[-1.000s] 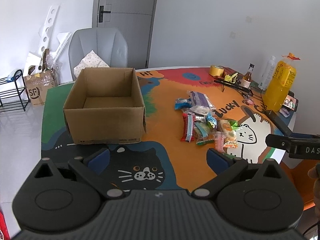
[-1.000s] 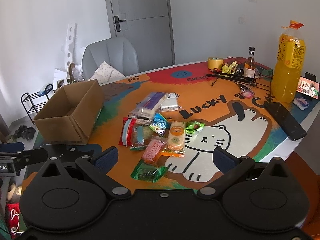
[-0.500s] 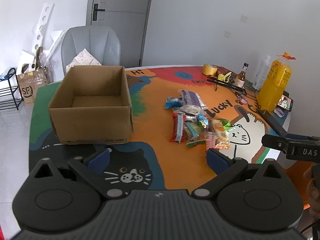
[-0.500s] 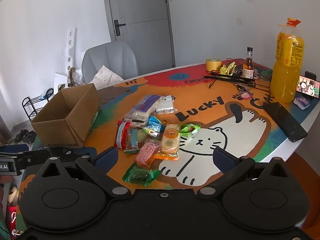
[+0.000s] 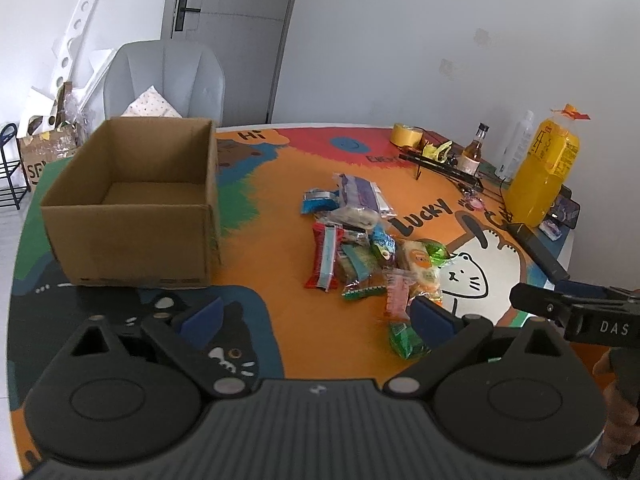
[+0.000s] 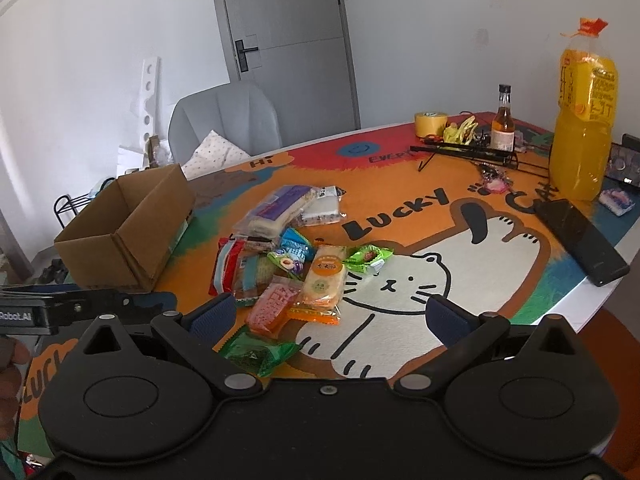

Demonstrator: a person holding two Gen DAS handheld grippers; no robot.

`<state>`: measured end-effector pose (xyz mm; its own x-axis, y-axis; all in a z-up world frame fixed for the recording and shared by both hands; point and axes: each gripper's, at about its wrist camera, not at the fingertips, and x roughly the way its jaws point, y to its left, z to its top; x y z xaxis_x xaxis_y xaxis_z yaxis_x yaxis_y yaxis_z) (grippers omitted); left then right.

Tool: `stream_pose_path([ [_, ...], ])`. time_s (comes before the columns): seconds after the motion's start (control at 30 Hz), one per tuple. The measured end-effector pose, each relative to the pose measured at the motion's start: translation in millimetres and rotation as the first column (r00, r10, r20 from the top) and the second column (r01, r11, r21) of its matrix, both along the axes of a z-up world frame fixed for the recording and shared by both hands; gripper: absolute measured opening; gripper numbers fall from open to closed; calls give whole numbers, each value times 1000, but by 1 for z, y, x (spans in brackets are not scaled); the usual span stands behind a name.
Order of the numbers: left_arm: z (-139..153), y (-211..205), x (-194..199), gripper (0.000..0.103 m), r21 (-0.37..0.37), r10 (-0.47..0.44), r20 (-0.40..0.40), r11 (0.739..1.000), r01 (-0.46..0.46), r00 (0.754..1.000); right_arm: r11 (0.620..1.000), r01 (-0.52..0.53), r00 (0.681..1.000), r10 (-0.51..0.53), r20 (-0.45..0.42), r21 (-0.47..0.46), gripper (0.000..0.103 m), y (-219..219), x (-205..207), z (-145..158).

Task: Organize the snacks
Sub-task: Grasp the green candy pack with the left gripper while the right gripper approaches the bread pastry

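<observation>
Left wrist view: the left gripper (image 5: 316, 314) hangs over the near edge of a desk (image 5: 272, 264) covered with a bright cartoon-cat mat. Its two blue-padded fingers are spread wide with nothing between them. Ahead and to the left of the gripper stands an open cardboard box (image 5: 132, 204), and what shows of its inside is bare. Ahead and to the right lies a loose pile of snacks (image 5: 368, 248) in coloured wrappers, well apart from the box. A green packet (image 5: 404, 338) lies nearest, just beside the right finger. Farther off to the right stand a large yellow juice bottle (image 5: 540, 180) and a small brown bottle (image 5: 474, 152). The tip of the other gripper pokes in at the right edge.

Right wrist view: the right gripper (image 6: 328, 314) hovers low over the desk, its fingers also spread and holding nothing. The pile of snacks sits directly ahead, with the green packet and a pink packet (image 6: 274, 308) closest, near the left finger. The box lies ahead and far to the left.

By the look of it, the sorting has not started: every snack visible is out on the desk, none is in the box, and all remain to be picked up and put away.
</observation>
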<state>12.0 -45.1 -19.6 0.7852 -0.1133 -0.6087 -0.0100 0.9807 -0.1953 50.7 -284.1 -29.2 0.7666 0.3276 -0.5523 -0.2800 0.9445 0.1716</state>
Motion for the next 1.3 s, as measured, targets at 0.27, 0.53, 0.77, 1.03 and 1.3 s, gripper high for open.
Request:
stream_pose_path([
  [0.27, -19, -19, 20, 93, -18, -17, -36, 1000, 17, 999, 1000, -13, 999, 13, -30, 10, 96, -12, 16, -18],
  [0.53, -38, -41, 37, 81, -22, -42, -74, 999, 40, 996, 998, -42, 995, 47, -89, 49, 79, -22, 35, -36],
  [0.77, -48, -56, 47, 75, -52, -55, -97, 997, 50, 994, 995, -71, 989, 78, -124, 63, 73, -24, 47, -48],
  [1.03, -63, -74, 57, 75, -52, -86, -136, 995, 80, 987, 992, -88, 984, 101, -146, 94, 59, -26, 58, -57],
  [1.3, -72, -78, 67, 40, -32, -109, -160, 994, 105, 981, 989, -92, 980, 111, -166, 120, 57, -19, 69, -63],
])
